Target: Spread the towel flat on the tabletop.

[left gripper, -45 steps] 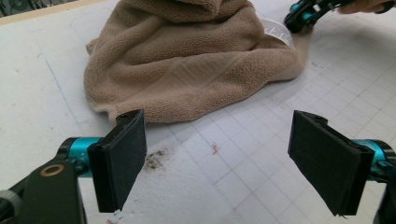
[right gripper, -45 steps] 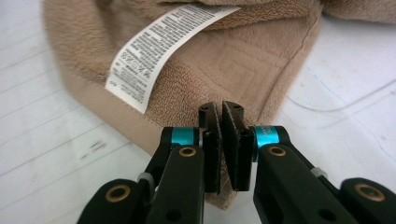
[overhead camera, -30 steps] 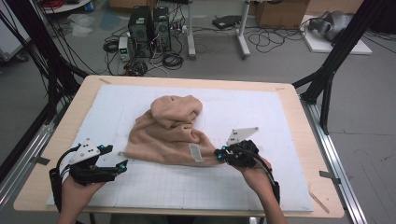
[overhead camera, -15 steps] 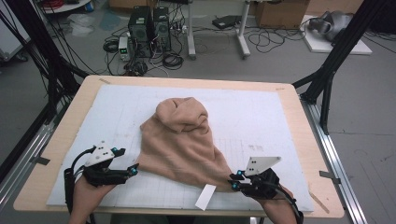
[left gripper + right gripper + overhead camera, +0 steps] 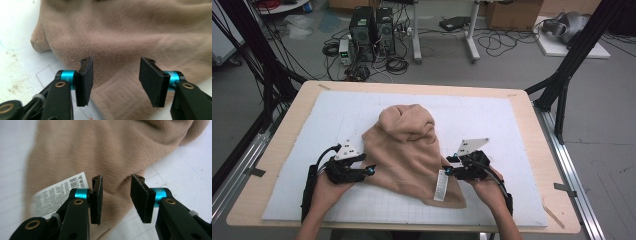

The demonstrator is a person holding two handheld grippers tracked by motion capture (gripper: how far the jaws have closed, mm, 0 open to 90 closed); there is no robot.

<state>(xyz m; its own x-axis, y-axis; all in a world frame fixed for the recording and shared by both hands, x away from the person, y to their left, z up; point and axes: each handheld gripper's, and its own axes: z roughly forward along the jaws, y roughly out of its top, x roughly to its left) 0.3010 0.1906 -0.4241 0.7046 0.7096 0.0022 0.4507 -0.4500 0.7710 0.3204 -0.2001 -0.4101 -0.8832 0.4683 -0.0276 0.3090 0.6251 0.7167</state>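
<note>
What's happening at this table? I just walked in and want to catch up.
A person works a tan garment on the white mat with two handheld grippers. The left gripper, jaws just closing, sits at its left edge; the right gripper, jaws just opening, is beside the white tag. Neither grips the cloth.

Cloth (image 5: 140, 32) cut off by top and right edges in left gripper view; by top edge in right gripper view. Tag (image 5: 60, 192) print blurred, unreadable; lower end hidden behind jaw. Forearms cut off at bottom of high view.
</note>
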